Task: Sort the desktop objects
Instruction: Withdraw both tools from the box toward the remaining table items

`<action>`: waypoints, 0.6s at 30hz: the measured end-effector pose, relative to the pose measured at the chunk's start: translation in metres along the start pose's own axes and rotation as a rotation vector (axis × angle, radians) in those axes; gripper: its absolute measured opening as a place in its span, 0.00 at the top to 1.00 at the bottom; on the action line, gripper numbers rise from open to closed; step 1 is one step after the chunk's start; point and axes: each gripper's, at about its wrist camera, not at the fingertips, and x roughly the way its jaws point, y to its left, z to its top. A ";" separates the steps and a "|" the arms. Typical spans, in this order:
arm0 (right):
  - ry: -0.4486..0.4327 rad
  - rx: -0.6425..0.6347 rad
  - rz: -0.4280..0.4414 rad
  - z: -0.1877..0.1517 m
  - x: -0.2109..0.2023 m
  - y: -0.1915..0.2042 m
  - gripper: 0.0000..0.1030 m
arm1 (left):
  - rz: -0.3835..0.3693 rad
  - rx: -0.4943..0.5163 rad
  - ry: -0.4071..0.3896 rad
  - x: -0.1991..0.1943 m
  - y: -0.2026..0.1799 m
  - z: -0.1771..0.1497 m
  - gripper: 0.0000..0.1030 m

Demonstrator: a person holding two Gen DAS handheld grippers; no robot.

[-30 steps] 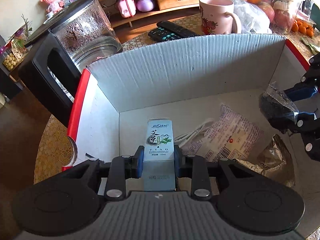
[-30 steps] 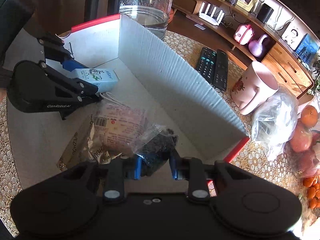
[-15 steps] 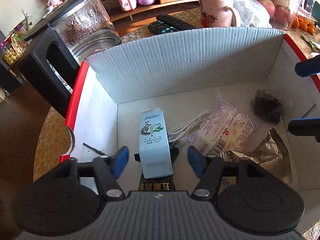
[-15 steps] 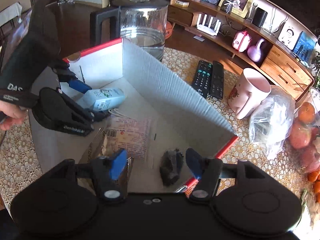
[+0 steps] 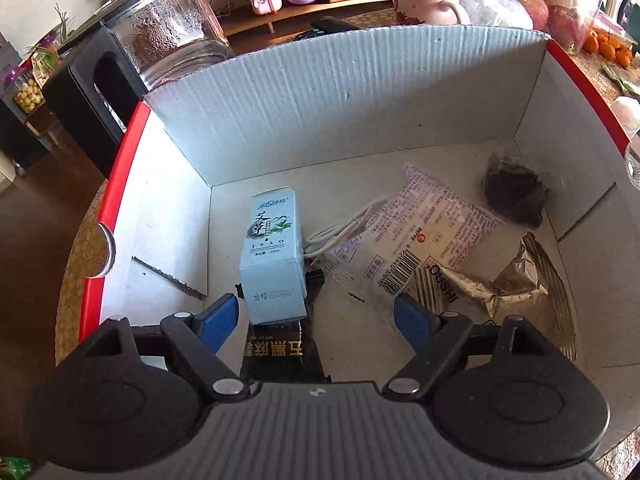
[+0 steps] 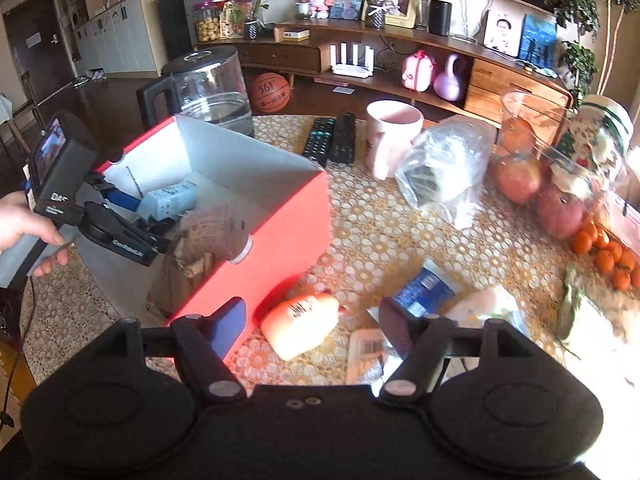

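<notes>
My right hand-held gripper point(image 6: 312, 322) hangs over the worktop point(image 6: 380, 232) beside the red box point(image 6: 280, 216), jaws opening with nothing pressed. An orange packet point(image 6: 300, 326) lies just ahead between them, long axis slanting up to the right; the right hand is nearer. My left hand-held gripper point(image 5: 316, 312), also opening, is clear of the pale carton point(image 5: 272, 256) lying in the box.
</notes>
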 end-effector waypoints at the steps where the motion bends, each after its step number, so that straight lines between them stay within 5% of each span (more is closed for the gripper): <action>1: 0.003 0.019 -0.022 -0.008 -0.003 -0.010 0.29 | 0.000 -0.006 -0.002 -0.002 -0.001 -0.003 0.18; 4: 0.001 0.064 -0.055 -0.029 -0.014 -0.031 0.29 | -0.009 -0.036 -0.015 -0.009 -0.001 -0.010 0.18; 6: 0.002 0.090 -0.074 -0.038 -0.022 -0.046 0.29 | 0.015 -0.118 -0.093 -0.027 -0.001 -0.018 0.18; 10: -0.056 0.194 -0.083 -0.055 -0.043 -0.078 0.28 | -0.154 -0.259 -0.260 -0.070 -0.021 -0.042 0.18; 18: -0.109 0.285 -0.194 -0.090 -0.092 -0.120 0.28 | -0.207 -0.088 -0.421 -0.133 -0.092 -0.076 0.18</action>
